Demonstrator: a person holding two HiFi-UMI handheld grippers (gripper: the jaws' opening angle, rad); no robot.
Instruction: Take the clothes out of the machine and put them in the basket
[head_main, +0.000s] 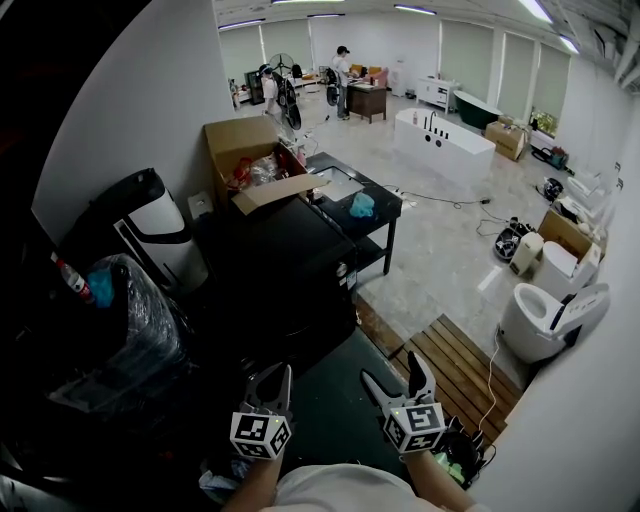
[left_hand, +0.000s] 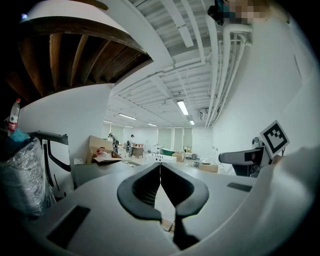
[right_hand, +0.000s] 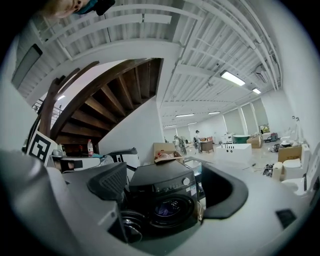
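Note:
The black washing machine (head_main: 285, 262) stands in front of me, dark in the head view. In the right gripper view the washing machine (right_hand: 165, 186) faces me with its round door (right_hand: 131, 221) swung open to the left. Purplish clothes (right_hand: 167, 206) show inside the drum. My right gripper (right_hand: 167, 180) is open and empty, a way back from the machine, which it frames between its jaws. My left gripper (left_hand: 160, 172) is shut on nothing, its tips touching, pointing past the machine into the room. Both the left gripper (head_main: 272, 375) and the right gripper (head_main: 393, 370) sit low in the head view. I see no basket.
An open cardboard box (head_main: 245, 150) sits on a black table (head_main: 385, 215) behind the machine. A plastic-wrapped bundle (head_main: 120, 330) stands at the left, wooden slats (head_main: 455, 370) and a toilet (head_main: 545, 320) at the right. A white bathtub (head_main: 445, 140) and two people stand farther back.

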